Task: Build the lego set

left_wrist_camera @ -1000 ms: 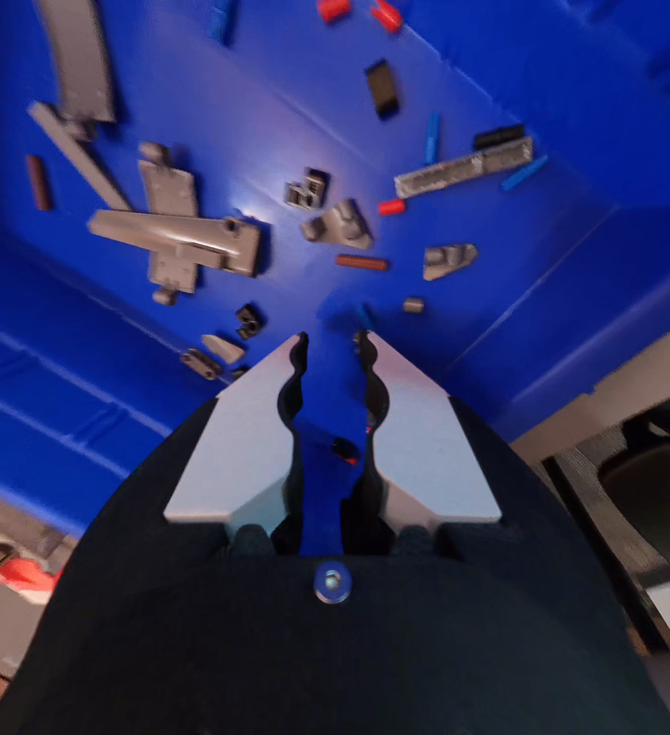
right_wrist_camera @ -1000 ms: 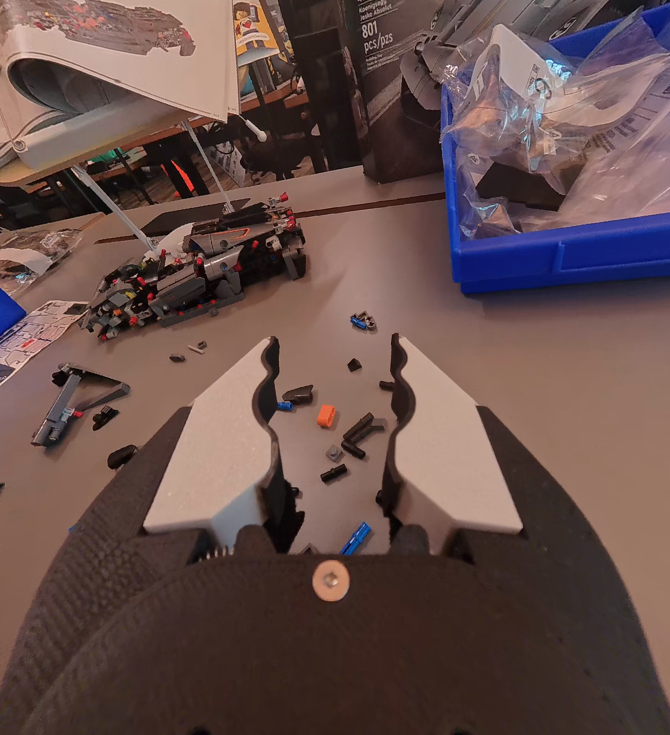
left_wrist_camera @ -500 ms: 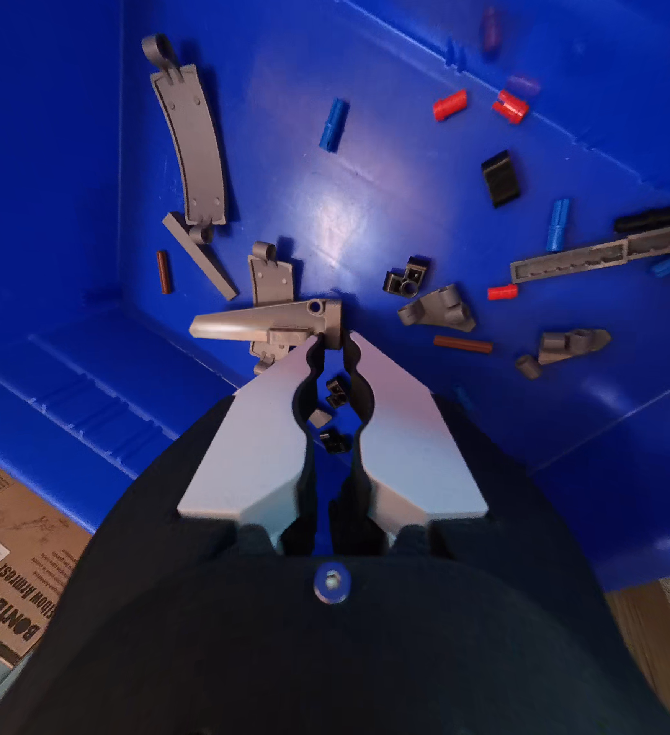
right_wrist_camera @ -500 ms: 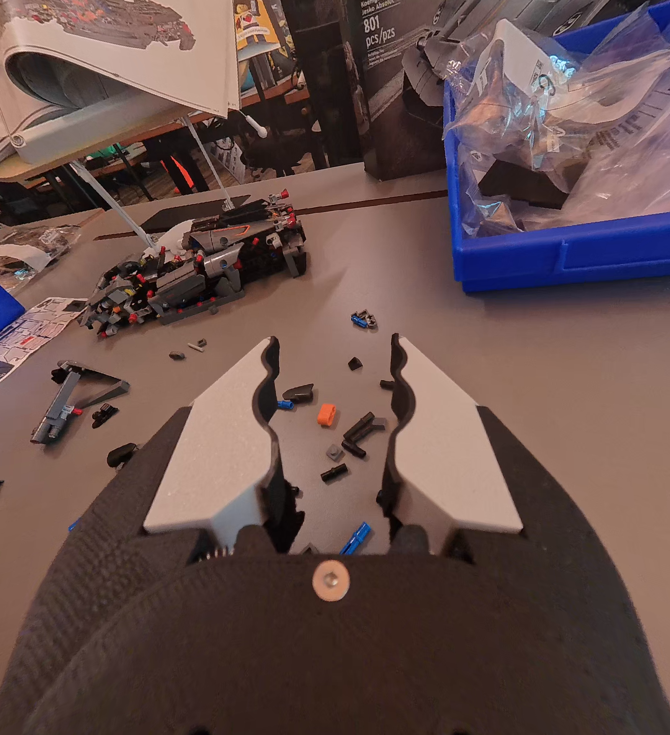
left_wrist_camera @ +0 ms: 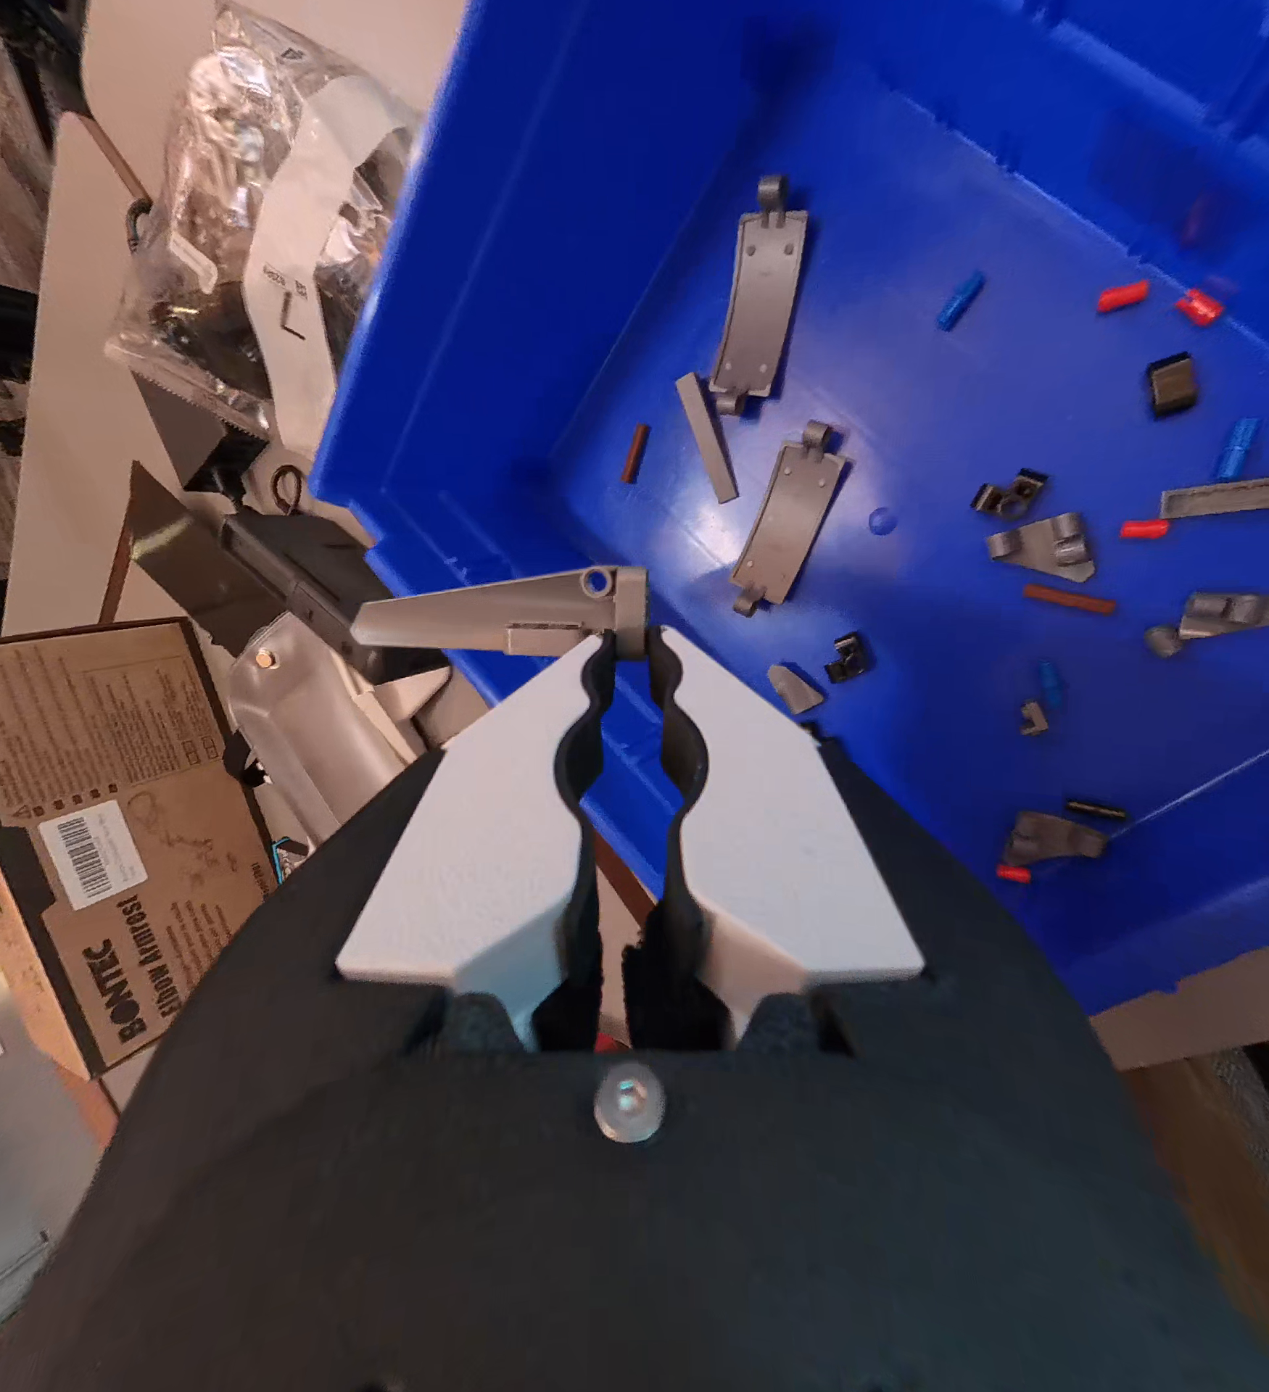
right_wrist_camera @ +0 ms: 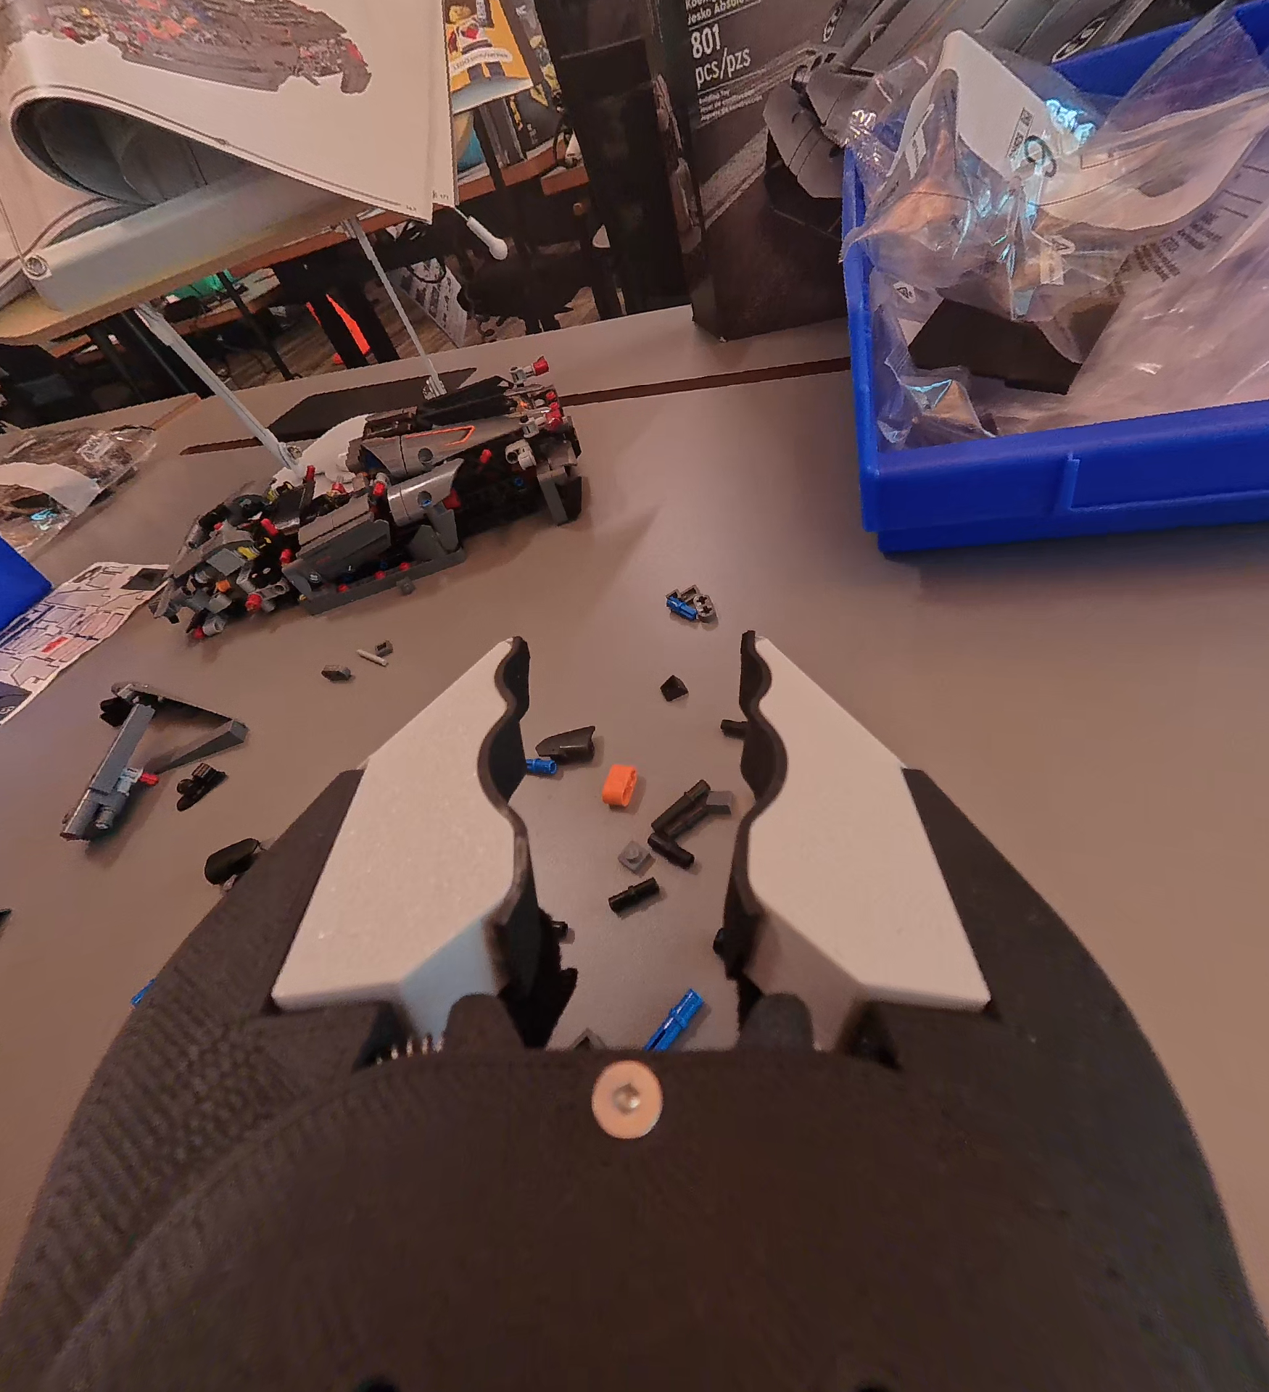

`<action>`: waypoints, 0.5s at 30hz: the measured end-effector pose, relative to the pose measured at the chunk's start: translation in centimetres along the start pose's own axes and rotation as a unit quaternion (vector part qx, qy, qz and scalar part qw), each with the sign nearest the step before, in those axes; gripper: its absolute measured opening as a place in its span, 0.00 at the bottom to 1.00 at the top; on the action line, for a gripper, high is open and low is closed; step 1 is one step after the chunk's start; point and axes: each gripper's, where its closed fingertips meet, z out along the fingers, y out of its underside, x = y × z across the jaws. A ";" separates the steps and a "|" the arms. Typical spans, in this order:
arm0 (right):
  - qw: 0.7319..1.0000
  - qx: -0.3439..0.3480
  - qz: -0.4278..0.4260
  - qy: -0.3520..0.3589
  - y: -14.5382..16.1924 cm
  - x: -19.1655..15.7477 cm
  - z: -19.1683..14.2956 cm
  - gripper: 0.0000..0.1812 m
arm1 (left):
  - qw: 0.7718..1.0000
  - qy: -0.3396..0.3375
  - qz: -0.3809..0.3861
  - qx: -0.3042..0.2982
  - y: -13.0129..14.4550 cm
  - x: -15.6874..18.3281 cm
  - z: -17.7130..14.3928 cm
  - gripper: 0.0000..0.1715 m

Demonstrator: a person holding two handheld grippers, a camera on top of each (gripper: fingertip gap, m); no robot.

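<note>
the left gripper [left_wrist_camera: 628,640] has lifted the grey wedge piece [left_wrist_camera: 511,606] off the floor of the blue bin [left_wrist_camera: 511,226], tips pinched on its thick end above the bin's near wall. the right gripper [right_wrist_camera: 631,648] hasn't moved, jaws wide over loose bits near the half-built model [right_wrist_camera: 383,497].

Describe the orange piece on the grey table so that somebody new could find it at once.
On the grey table, look in front of the half-built dark model car, in the gap between the open right gripper's fingers. Among the scattered small parts there lies the orange piece, a short rounded ring. It is the only orange loose part; its neighbours are black, grey or blue.
</note>
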 end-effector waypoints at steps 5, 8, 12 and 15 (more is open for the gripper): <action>1.000 -0.003 -0.001 0.001 0.1 0.0 0.1 0.30 | 0.997 0.052 0.043 -0.026 0.1 3.0 1.9 0.04; 1.000 -0.006 -0.003 0.002 0.2 0.0 0.1 0.30 | 0.994 0.083 0.059 -0.032 -0.1 4.8 3.2 0.04; 1.000 -0.009 -0.007 0.006 0.3 0.0 0.2 0.30 | 0.989 0.112 0.077 -0.058 0.3 6.4 4.5 0.04; 1.000 -0.011 -0.007 0.007 0.3 0.0 0.3 0.30 | 0.989 0.108 0.067 -0.077 0.9 6.4 5.3 0.08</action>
